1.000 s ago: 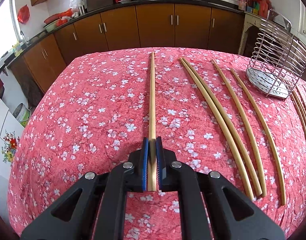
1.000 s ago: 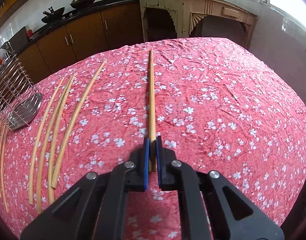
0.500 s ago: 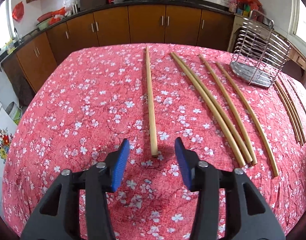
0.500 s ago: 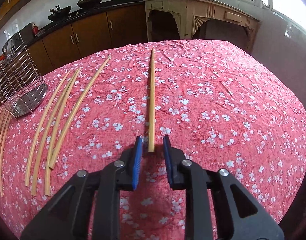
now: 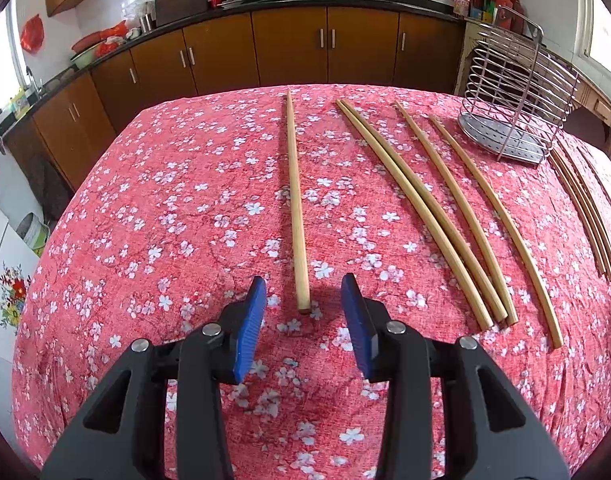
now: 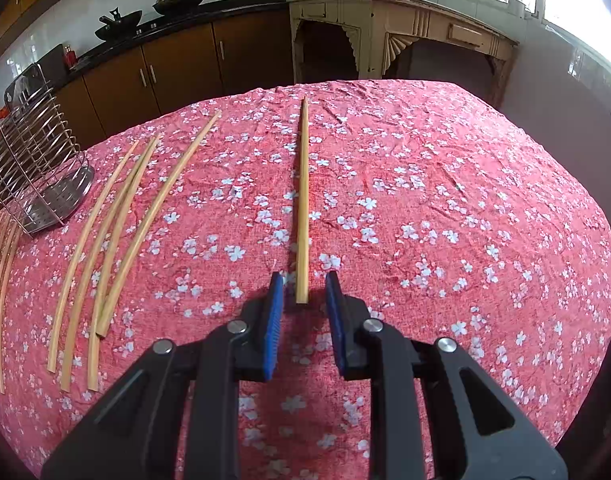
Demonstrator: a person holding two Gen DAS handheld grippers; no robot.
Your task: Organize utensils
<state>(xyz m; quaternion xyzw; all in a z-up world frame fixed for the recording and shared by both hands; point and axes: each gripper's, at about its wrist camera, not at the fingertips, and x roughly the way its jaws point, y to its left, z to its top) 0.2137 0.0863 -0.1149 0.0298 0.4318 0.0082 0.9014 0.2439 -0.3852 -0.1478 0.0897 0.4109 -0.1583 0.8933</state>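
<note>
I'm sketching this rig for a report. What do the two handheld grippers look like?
Both look alike. The left gripper and right gripper have matte black angular bodies with triangular cut-outs, round silver pivot bolts, and two fingers faced with ribbed blue pads. No cables, markings, hands or sleeves show in either view.

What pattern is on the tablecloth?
The tablecloth is red-pink with small white blossoms scattered all over; the left wrist view shows it best.
</note>
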